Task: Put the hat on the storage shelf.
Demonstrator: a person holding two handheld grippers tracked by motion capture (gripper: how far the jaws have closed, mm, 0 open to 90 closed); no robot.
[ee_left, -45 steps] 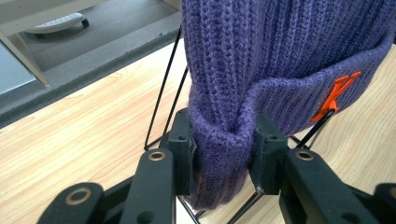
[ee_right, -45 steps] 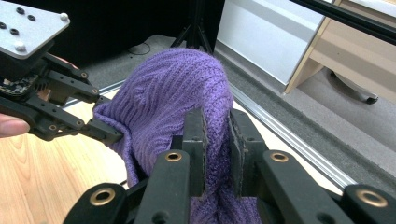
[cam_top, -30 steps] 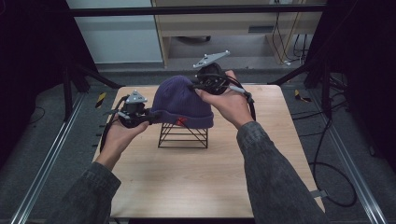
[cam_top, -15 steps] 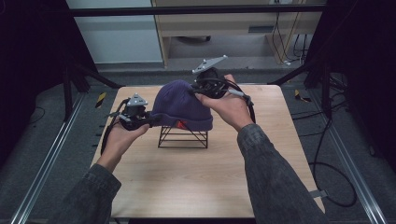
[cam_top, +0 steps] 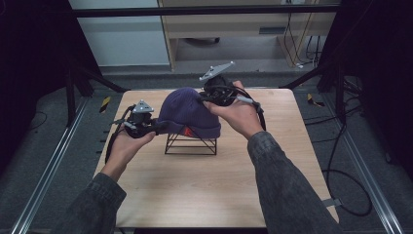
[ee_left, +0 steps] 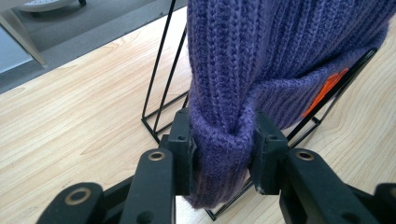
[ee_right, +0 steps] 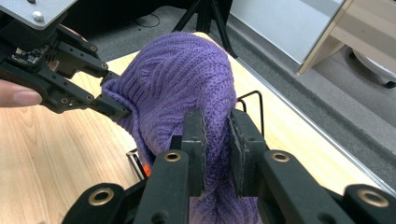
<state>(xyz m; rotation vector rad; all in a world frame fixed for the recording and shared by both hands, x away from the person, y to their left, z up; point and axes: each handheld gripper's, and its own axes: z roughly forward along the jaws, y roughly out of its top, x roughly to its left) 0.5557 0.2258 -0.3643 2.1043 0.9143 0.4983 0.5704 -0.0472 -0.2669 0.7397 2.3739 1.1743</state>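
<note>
Both grippers' fingers were clamped on the purple ribbed knit beanie: left gripper at nine o'clock, right gripper at two. To seat it, I'd ease both sides evenly over the black wire stand on the wooden bench.

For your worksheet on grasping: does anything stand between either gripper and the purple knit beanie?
Nothing visible does. The left gripper is already clamped on the purple knit beanie at its brim, the right gripper on its knit fabric.

Hat on wire stand, mid-table; left tool left, right tool behind-right.
</note>
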